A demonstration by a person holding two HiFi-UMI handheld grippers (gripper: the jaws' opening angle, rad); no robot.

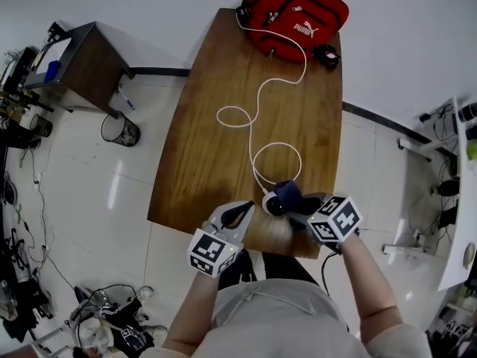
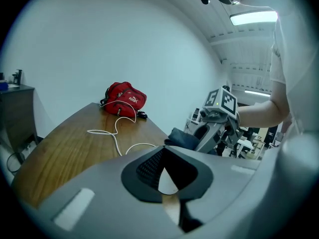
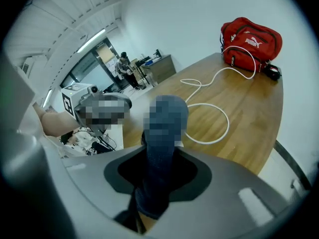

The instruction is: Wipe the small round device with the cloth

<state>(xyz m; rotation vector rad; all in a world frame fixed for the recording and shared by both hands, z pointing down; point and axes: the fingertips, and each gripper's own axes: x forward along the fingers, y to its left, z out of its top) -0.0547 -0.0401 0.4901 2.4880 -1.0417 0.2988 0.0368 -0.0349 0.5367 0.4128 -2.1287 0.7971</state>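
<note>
The small round device (image 1: 273,204), dark with a pale rim, lies at the near edge of the wooden table (image 1: 223,125) on the end of a white cable (image 1: 253,118). My right gripper (image 1: 299,203) is shut on a dark blue cloth (image 1: 289,193), which stands up between its jaws (image 3: 157,183) right beside the device. My left gripper (image 1: 250,211) sits just left of the device with its jaws shut; only a pale sliver shows in the gap behind the fingertips (image 2: 167,180). From the left gripper view, the cloth (image 2: 182,137) and right gripper (image 2: 215,128) are close on the right.
A red bag (image 1: 298,13) and a small black object (image 1: 326,55) sit at the table's far end, with the cable looping down the middle. A wire bin (image 1: 123,131) and a dark cabinet (image 1: 78,66) stand on the floor to the left. White desks (image 1: 458,200) are on the right.
</note>
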